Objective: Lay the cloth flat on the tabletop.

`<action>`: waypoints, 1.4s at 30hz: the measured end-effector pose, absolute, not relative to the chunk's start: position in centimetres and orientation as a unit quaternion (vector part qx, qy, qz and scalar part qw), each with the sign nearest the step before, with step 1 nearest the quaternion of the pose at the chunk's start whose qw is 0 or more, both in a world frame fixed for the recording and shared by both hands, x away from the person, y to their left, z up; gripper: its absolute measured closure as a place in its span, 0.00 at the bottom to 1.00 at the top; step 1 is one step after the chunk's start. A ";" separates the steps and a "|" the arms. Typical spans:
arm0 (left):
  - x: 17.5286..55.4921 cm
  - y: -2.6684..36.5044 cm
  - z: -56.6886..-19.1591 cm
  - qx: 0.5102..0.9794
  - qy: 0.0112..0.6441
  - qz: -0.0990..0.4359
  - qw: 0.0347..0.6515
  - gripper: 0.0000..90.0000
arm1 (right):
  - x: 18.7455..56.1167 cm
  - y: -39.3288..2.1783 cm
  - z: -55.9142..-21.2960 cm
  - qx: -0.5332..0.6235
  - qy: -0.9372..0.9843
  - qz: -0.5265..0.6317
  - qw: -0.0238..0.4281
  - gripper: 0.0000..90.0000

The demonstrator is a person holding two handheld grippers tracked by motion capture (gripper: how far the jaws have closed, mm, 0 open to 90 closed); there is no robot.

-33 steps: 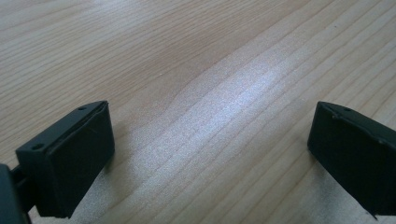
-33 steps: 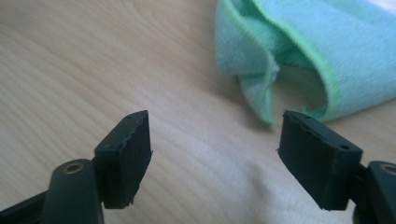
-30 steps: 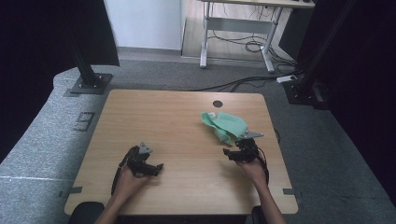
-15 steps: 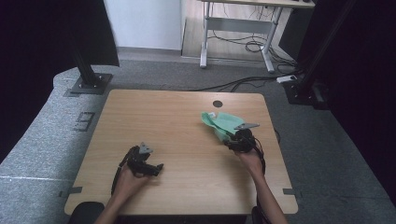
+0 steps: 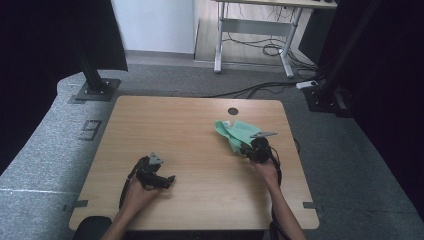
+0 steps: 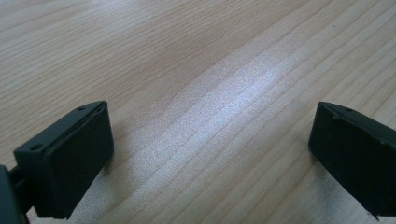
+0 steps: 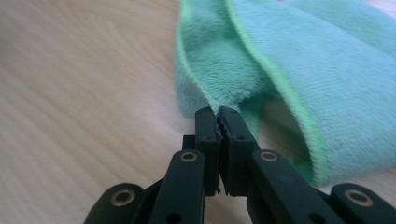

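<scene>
Right gripper (image 7: 219,114) jaws, just closed, clamp green cloth (image 7: 299,70) edge; left gripper (image 6: 210,154) jaws stand apart over table (image 6: 187,56).

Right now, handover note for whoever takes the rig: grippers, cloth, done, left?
Right gripper: jaws have just been closing, now shut on an edge of the green cloth.
Left gripper: jaws open, nothing between them, over bare table.
Cloth lies crumpled at the table's right side, near the far edge.
Done: cloth edge pinched.
Left: probably lift and spread or fold it; left gripper not yet on the cloth.
</scene>
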State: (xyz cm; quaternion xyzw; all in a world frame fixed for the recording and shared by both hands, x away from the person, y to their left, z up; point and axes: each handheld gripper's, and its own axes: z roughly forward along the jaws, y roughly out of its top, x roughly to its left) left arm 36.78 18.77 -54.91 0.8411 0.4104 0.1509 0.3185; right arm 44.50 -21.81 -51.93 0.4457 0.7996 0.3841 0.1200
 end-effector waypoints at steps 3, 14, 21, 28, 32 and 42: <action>36.8 18.8 -54.9 0.840 0.411 0.151 0.319 0.00 | 44.0 -21.1 -51.8 0.433 0.806 0.388 0.111 0.96; 36.8 18.8 -54.9 0.841 0.410 0.151 0.319 0.00 | 42.3 -16.1 -51.7 0.375 0.835 0.393 0.089 0.96; 36.8 18.8 -54.9 0.841 0.410 0.151 0.319 0.00 | 41.5 -13.0 -51.9 0.349 0.845 0.399 0.071 0.96; 36.8 18.8 -54.9 0.841 0.410 0.151 0.319 0.00 | 40.6 -9.7 -52.0 0.323 0.857 0.399 0.053 0.96; 36.8 18.8 -54.9 0.841 0.411 0.150 0.319 0.00 | 40.2 -7.7 -52.2 0.311 0.862 0.398 0.043 0.96; 36.8 18.8 -54.9 0.842 0.409 0.150 0.318 0.00 | 39.7 -6.1 -51.4 0.293 0.867 0.401 0.033 0.78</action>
